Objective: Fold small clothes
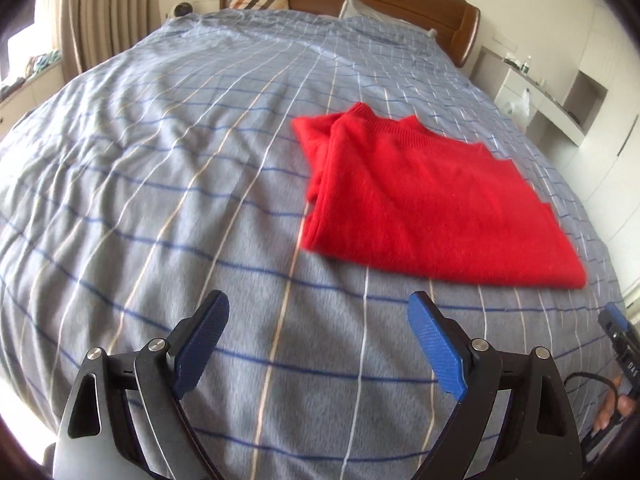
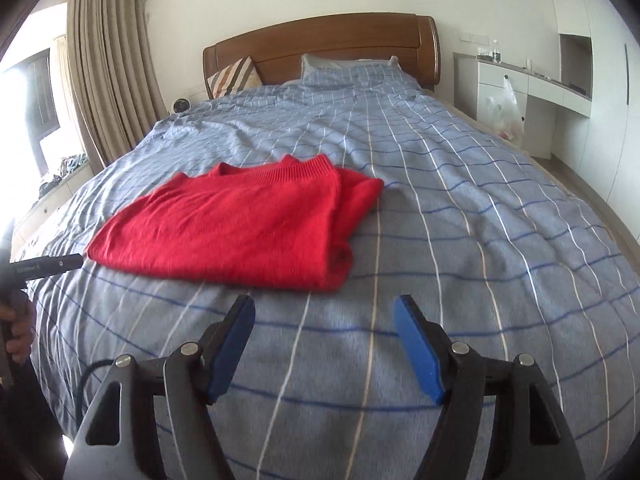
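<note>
Red sweater (image 2: pixel 236 232) lies folded on checked duvet (image 2: pixel 440 240).

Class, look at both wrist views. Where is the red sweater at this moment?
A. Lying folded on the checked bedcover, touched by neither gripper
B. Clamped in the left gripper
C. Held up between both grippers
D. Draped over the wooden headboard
A: the red sweater lies folded flat on the checked bedcover, while the left gripper and right gripper both stand open and empty, short of it.
</note>
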Motion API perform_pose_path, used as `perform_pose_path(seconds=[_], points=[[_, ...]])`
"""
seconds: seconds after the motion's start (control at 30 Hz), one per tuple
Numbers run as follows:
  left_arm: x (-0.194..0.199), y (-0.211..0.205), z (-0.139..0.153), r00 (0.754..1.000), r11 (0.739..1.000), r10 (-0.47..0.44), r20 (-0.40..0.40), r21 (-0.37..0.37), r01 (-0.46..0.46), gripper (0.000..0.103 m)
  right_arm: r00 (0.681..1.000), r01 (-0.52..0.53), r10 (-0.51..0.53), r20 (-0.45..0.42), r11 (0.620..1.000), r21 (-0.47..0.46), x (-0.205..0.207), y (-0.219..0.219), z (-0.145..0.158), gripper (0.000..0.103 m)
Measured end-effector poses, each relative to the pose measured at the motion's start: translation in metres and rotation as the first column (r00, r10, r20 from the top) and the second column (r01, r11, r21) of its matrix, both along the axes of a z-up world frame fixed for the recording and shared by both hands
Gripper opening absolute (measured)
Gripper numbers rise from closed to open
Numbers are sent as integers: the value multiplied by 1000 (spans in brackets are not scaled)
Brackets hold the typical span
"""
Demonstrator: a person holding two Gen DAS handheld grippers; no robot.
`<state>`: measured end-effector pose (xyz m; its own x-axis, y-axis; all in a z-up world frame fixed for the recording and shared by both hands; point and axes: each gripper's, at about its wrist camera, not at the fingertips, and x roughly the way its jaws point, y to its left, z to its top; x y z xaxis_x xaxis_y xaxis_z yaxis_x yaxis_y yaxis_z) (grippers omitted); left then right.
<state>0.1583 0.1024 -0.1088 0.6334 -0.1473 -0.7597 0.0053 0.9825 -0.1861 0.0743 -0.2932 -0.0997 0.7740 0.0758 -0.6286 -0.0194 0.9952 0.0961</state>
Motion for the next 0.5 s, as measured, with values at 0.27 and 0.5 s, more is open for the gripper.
perform_pose_path(seconds=[0.27, 0.5], points=[[-6, -20, -31, 999, 992, 26, 47, 122, -32, 96, 1000, 23, -23, -1, 999, -35, -28, 3, -31, 72], [-8, -24, -45, 998, 990, 32, 61, 134, -40, 102, 1000, 7, -8, -24, 999, -47, -27, 6, -43, 76]])
